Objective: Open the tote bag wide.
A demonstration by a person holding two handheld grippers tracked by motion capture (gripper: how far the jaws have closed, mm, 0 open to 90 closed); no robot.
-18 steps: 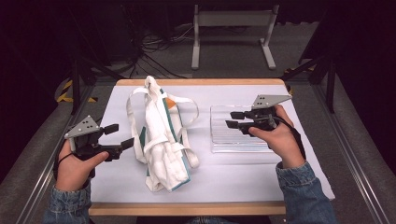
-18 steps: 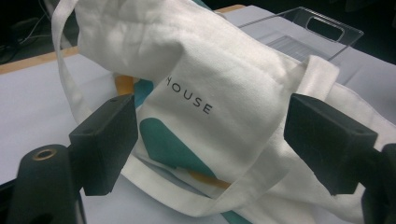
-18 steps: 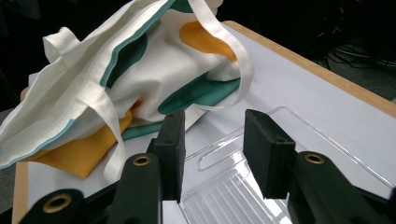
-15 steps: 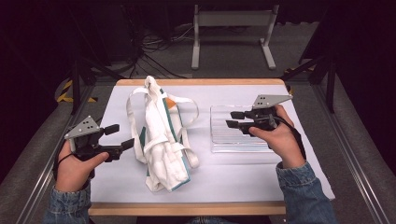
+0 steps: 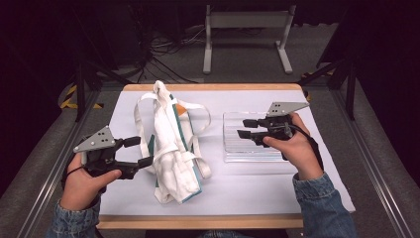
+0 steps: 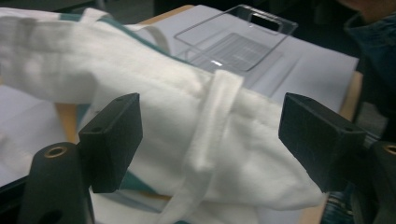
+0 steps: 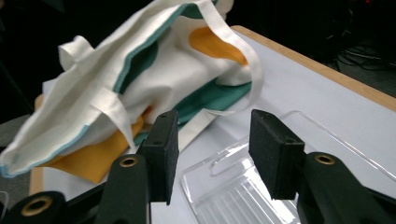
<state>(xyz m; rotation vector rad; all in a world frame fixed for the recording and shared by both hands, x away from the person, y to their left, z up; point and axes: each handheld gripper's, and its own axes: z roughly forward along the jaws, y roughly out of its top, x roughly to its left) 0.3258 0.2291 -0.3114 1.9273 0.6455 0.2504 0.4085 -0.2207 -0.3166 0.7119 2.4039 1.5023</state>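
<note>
A crumpled white cloth bag [image 5: 171,146] with teal and orange patches and long white straps lies in the middle of the table. My left gripper [image 5: 140,152] is open just left of the bag's lower half, jaws pointing at it; in the left gripper view the bag [image 6: 196,126] and one strap [image 6: 212,135] lie between and beyond the jaws. My right gripper [image 5: 245,128] is open above the left part of a clear plastic tray [image 5: 247,148], jaws pointing toward the bag [image 7: 140,79]. Nothing is held.
The table has a white mat [image 5: 277,183] with a wooden edge [image 5: 198,221]. The clear tray [image 7: 243,196] sits right of the bag. A white metal stand [image 5: 245,29] and cables stand on the floor beyond the table.
</note>
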